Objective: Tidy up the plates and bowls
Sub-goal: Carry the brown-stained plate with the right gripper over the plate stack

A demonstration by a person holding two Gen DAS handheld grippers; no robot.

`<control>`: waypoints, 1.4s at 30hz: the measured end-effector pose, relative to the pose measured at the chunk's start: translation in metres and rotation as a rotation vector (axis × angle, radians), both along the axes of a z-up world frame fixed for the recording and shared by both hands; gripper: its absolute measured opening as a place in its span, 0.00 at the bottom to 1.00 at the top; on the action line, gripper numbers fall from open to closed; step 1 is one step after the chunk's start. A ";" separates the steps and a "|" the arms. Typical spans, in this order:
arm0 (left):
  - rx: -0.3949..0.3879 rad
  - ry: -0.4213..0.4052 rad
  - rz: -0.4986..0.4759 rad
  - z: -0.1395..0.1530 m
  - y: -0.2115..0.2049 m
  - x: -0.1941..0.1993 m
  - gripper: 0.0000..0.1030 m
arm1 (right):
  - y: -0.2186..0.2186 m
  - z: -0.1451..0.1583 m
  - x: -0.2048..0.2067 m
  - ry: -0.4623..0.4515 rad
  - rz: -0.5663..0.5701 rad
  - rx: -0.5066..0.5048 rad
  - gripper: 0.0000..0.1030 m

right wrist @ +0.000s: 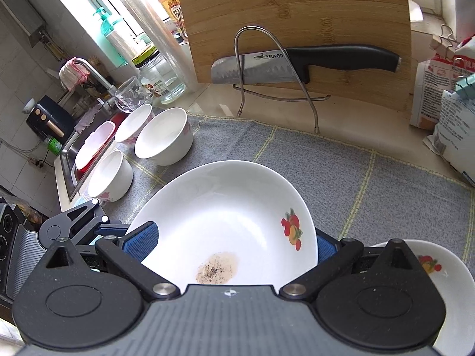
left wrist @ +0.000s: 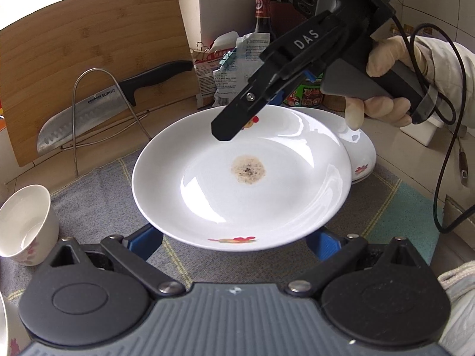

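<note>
Soiled plate (left wrist: 242, 178) held above the grey cloth (left wrist: 98, 204), overlapping a second plate (left wrist: 360, 148). Left gripper (left wrist: 234, 241) and right gripper (right wrist: 236, 244) fingers spread wide, plate rim between them; grasp cannot be confirmed.

Your plate (left wrist: 237, 184) covers the tips of the left gripper's fingers (left wrist: 145, 241), so you cannot see how far apart they stand. It also hides most of the bowl (left wrist: 360, 154) behind it, toward the desk's far right corner. In the right wrist view the same plate masks the right fingers (right wrist: 139, 241), and the gripper body cuts off its near rim. Print on the food bags (left wrist: 225, 68) is too small to read.
</note>
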State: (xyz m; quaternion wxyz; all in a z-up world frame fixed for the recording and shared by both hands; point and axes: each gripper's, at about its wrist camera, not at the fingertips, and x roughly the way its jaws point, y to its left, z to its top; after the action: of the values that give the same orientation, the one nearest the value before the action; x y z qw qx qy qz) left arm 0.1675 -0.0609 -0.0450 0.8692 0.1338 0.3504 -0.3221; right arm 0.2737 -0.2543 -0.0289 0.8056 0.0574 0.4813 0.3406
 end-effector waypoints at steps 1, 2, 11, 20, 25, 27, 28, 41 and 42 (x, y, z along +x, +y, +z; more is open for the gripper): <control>-0.001 0.000 -0.006 0.000 -0.002 0.000 0.98 | -0.003 0.000 -0.002 -0.002 -0.008 0.001 1.00; -0.001 -0.002 -0.016 0.002 -0.005 -0.004 0.98 | -0.008 0.001 -0.005 -0.003 -0.017 0.003 1.00; 0.001 -0.007 -0.090 0.006 -0.030 -0.009 0.98 | -0.043 0.002 -0.024 -0.016 -0.093 0.007 1.00; 0.007 -0.001 -0.164 0.005 -0.057 -0.007 0.98 | -0.075 0.001 -0.038 -0.018 -0.166 0.004 1.00; 0.010 0.009 -0.198 0.001 -0.070 -0.003 0.98 | -0.091 -0.001 -0.044 -0.016 -0.204 0.006 1.00; 0.010 0.014 -0.211 0.000 -0.074 -0.002 0.98 | -0.097 -0.003 -0.048 -0.014 -0.219 0.006 1.00; 0.012 0.017 -0.219 -0.001 -0.077 -0.001 0.98 | -0.100 -0.004 -0.049 -0.012 -0.228 0.006 1.00; 0.024 0.042 -0.284 -0.010 -0.104 0.007 0.98 | -0.132 -0.017 -0.059 0.009 -0.302 0.003 1.00; 0.024 0.044 -0.287 -0.011 -0.106 0.008 0.98 | -0.133 -0.017 -0.059 0.010 -0.305 0.004 1.00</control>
State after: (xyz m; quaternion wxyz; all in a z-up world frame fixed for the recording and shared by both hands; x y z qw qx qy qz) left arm 0.1753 -0.1664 -0.0560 0.8048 0.1859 0.3503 -0.4415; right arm 0.2143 -0.3877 -0.0463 0.8457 0.1330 0.4702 0.2146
